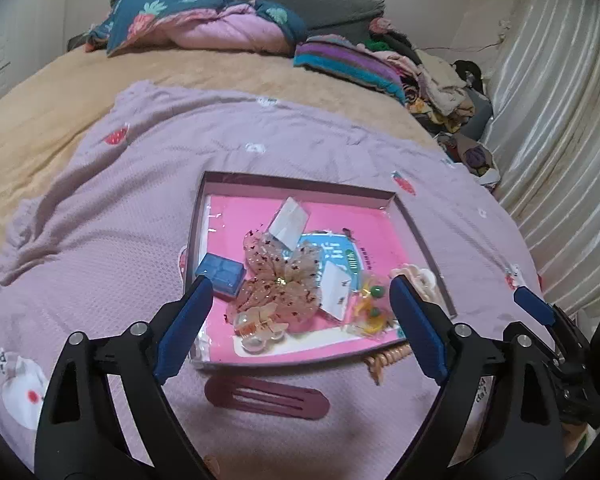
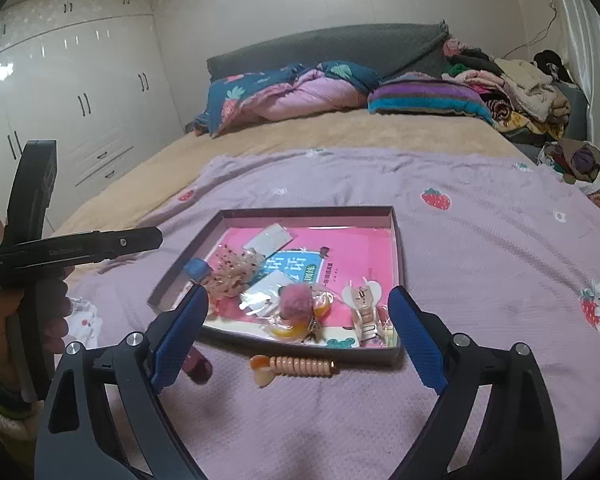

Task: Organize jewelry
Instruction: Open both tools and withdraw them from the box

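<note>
While both grippers hang over the bed with nothing between their pads, we judge the sorting mostly done but not finished.

Left gripper (image 1: 300,320): jaws spread wide, empty, lower centre of its frame. Right gripper (image 2: 298,330): likewise spread and empty, lower centre of its own frame.

Tray (image 1: 416,224), mid-frame on the lilac blanket (image 1: 100,220), already holds most pieces:
- blue box (image 1: 219,276) at its left side
- sheer bow (image 1: 284,280) in the middle, a pearl clip (image 1: 260,326) at its near edge
- two white cards, one upper centre (image 1: 290,220), one right of the bow (image 1: 336,292)
- a packet of yellow and green pieces (image 1: 370,312) toward the right
- a pink pompom (image 2: 298,300) and a cat-faced clip (image 2: 362,300), clear in the right view
- a cream claw clip (image 1: 418,276) close to the right wall; we cannot tell whether it rests on the rim

Left outside, both on the blanket just below the tray's near wall:
- maroon snap clip (image 1: 266,396), lower centre of the left view
- peach coil tie (image 2: 296,366), lower centre of the right view, just beside the wall

Judgement: two items remain to go in. Each lies close before an open gripper, so either hand could take one.
</note>
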Demonstrator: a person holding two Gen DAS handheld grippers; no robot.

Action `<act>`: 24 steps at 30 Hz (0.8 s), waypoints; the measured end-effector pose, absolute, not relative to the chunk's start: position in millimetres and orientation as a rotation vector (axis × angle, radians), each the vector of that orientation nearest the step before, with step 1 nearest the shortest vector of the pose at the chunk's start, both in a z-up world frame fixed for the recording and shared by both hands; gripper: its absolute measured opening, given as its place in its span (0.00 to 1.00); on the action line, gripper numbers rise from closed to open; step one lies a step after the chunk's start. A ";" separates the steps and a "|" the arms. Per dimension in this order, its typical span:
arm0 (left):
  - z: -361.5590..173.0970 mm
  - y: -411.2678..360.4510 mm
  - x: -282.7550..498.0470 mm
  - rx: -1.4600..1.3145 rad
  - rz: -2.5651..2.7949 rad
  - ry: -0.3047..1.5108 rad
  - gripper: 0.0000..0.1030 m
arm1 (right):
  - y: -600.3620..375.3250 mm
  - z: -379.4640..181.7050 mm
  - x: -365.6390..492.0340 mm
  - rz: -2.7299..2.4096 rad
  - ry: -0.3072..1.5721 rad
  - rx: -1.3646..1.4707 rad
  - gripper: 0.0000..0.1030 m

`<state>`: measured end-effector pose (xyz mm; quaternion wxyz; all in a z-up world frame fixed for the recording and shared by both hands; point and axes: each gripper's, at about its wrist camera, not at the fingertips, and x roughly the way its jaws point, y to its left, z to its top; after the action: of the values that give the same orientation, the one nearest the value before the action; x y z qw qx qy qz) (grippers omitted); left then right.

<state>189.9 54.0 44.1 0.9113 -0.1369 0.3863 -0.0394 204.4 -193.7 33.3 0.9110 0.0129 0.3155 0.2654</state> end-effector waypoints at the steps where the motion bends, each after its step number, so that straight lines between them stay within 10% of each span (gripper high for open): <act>1: 47.5 52.6 186.1 -0.277 -0.080 0.789 0.83 | -194.2 35.2 201.5 0.547 0.645 0.026 0.88; 24: 54.7 53.0 120.1 -0.267 -0.047 0.765 0.87 | -200.9 44.3 155.1 0.550 0.625 -0.008 0.88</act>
<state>120.1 53.0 54.7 0.9188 -0.1299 0.3720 -0.0229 155.1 -200.9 44.3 0.9147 -0.0039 0.3033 0.2669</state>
